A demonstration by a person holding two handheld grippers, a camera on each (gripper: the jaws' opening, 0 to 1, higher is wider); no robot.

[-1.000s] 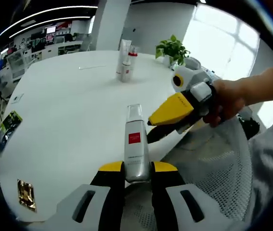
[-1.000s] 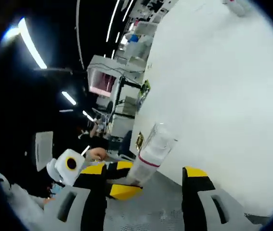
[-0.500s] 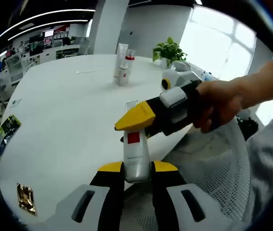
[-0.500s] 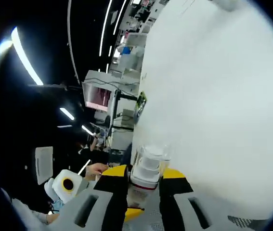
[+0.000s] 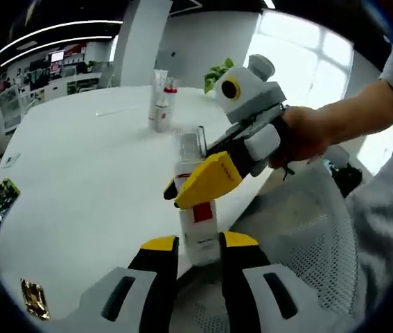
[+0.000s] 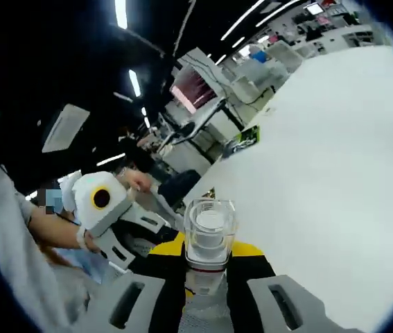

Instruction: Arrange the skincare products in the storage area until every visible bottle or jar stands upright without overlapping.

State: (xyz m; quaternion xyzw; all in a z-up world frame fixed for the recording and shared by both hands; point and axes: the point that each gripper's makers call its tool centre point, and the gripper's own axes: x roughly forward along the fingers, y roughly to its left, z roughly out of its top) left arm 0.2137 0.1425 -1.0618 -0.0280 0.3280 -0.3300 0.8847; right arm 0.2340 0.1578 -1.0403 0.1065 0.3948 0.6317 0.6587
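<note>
The lower body of the white bottle point(image 5: 197, 218) is partly covered by the right claw point(image 5: 182, 198), which crosses it from the right, so its red label is only half readable. In the left gripper view the left claw point(image 5: 197, 248) is clamped on the bottle's base, jaws pressed to either side. The right claw's yellow-tipped jaws close on the bottle higher up, just under its clear cap — a person's hand point(image 5: 300, 135) grips the handle behind them. In the right gripper view the right claw point(image 6: 207, 255) holds the bottle point(image 6: 208, 243) seen cap-end on: a clear ribbed cap over a white neck.

The bottle is held over the near edge of the white, smooth bench point(image 5: 78, 180). Far back stand a white tube point(image 5: 157, 104) and a red-capped bottle point(image 5: 168, 105), close together, details too small to read. A gold foil sachet point(image 5: 33, 300) lies near the edge.
</note>
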